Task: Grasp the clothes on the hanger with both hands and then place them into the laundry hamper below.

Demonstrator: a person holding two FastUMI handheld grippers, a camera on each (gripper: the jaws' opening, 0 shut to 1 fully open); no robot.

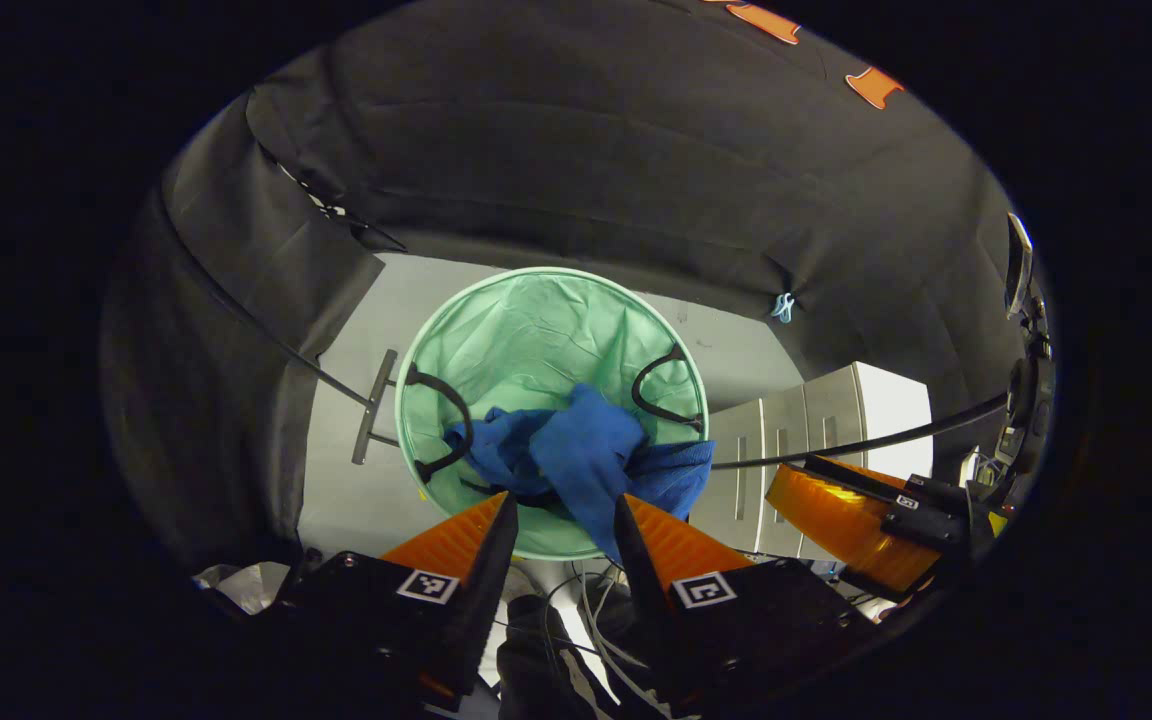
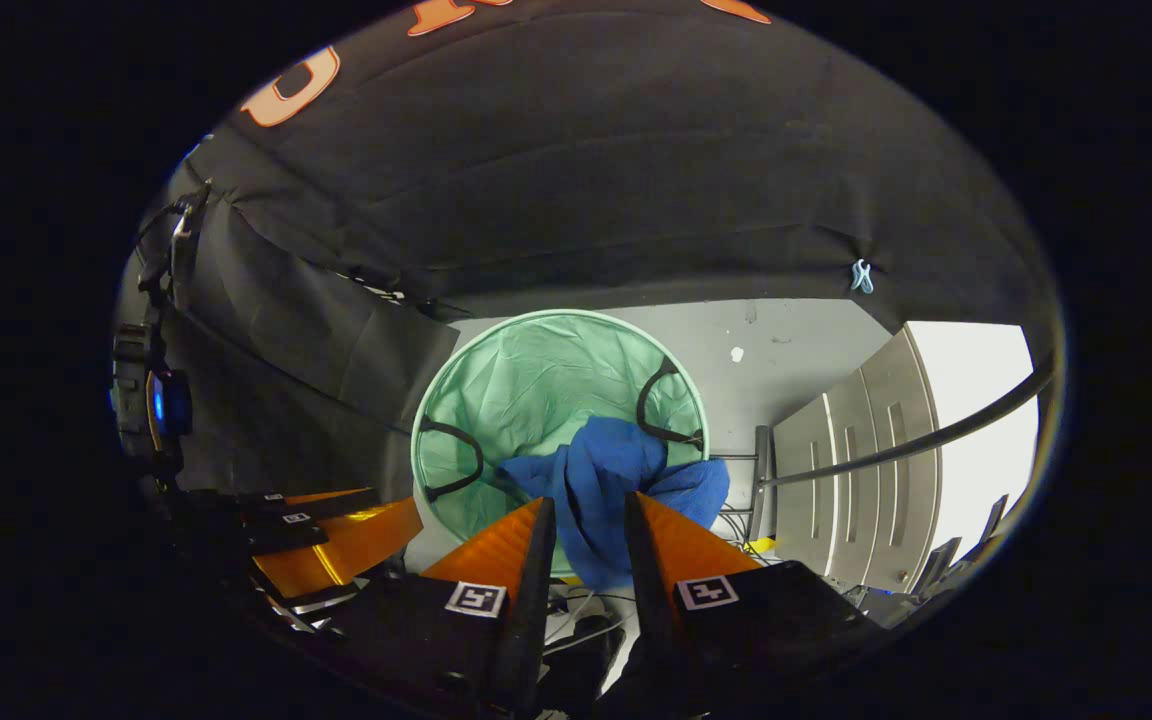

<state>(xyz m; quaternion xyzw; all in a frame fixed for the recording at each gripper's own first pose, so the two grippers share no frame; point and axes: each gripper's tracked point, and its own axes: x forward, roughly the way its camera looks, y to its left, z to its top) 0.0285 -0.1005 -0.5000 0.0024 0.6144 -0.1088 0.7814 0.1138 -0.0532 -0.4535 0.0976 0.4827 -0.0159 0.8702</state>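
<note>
A round green laundry hamper [image 1: 536, 330] with two black handles stands on the grey floor below me. Blue clothes [image 1: 576, 450] lie bunched in its near half, with a fold draped over the near rim. My left gripper [image 1: 566, 500] hovers above that rim, open, with the fold showing in the gap below its fingers. In the right gripper view, the hamper [image 2: 536, 370] and the blue clothes [image 2: 606, 470] lie under my right gripper [image 2: 588, 500], open with a narrower gap. The right gripper [image 1: 851, 520] hangs right of the hamper, the left gripper [image 2: 336, 540] to its left.
A white drawer cabinet [image 1: 816, 420] stands right of the hamper, also as the cabinet [image 2: 866, 450]. A dark rail [image 1: 866, 435] crosses in front of it. A metal rack foot [image 1: 374, 405] lies left of the hamper. Cables [image 1: 586, 610] trail on the floor beneath me. Black cloth walls close in behind.
</note>
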